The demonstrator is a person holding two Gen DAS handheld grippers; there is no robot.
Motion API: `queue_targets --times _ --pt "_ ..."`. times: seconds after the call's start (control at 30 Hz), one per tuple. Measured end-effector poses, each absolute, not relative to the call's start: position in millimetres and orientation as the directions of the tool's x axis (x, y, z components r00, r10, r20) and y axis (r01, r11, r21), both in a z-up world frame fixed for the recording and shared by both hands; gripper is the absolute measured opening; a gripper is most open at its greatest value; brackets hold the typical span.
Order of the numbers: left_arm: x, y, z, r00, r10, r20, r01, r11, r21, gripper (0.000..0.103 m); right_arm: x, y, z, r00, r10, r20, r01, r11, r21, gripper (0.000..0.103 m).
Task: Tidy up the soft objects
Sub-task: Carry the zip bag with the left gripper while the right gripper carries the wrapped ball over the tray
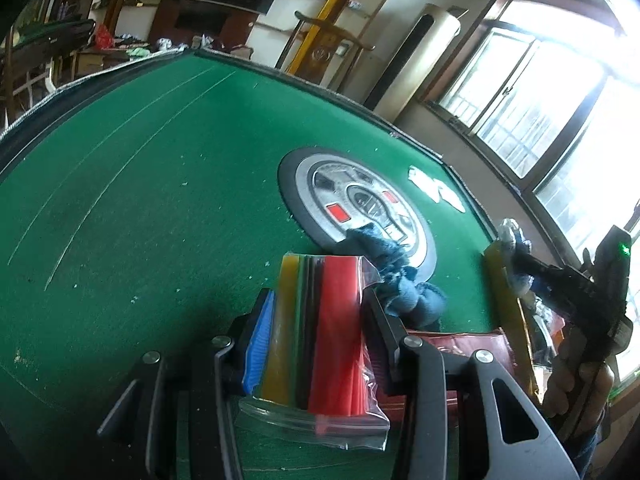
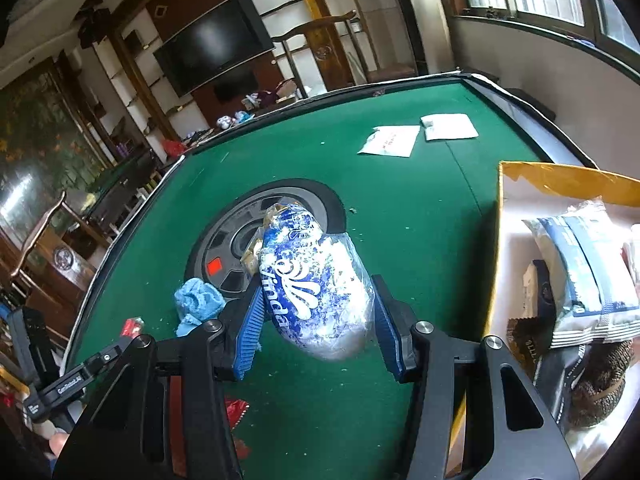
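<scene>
Left gripper (image 1: 316,320) clamps bag of colored sheets (image 1: 320,332) between its fingers; right gripper (image 2: 318,320) grips tissue pack (image 2: 316,284), box (image 2: 560,184) to its right.

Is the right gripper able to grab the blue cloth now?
Probably not: the right gripper is already shut on the tissue pack. The blue cloth lies uncovered beside it, so it must drop the pack first.

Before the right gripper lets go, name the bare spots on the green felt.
Free: the green felt left of the round centre panel. Free too: between that panel and the two white packets. Crowded: around the blue cloth and inside the yellow box.
</scene>
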State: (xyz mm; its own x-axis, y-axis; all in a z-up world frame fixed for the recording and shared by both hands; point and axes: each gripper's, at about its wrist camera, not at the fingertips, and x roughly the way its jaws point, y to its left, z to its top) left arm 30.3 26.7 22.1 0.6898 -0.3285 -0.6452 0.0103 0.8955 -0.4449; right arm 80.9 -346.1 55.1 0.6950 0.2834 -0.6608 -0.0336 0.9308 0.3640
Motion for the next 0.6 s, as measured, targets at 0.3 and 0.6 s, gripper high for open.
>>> queue_targets --times 0.3,0.6 --pt "29 22 36 0.725 -0.332 -0.603 0.027 0.889 -0.457 0.043 74 -368 57 0.717 0.238 -0.655 0.038 0.925 0.378 0.050" --pt "27 -13 59 0.706 -0.415 -0.574 0.116 0.868 -0.483 0.043 76 -386 54 0.718 0.224 -0.659 0.086 0.911 0.403 0.050"
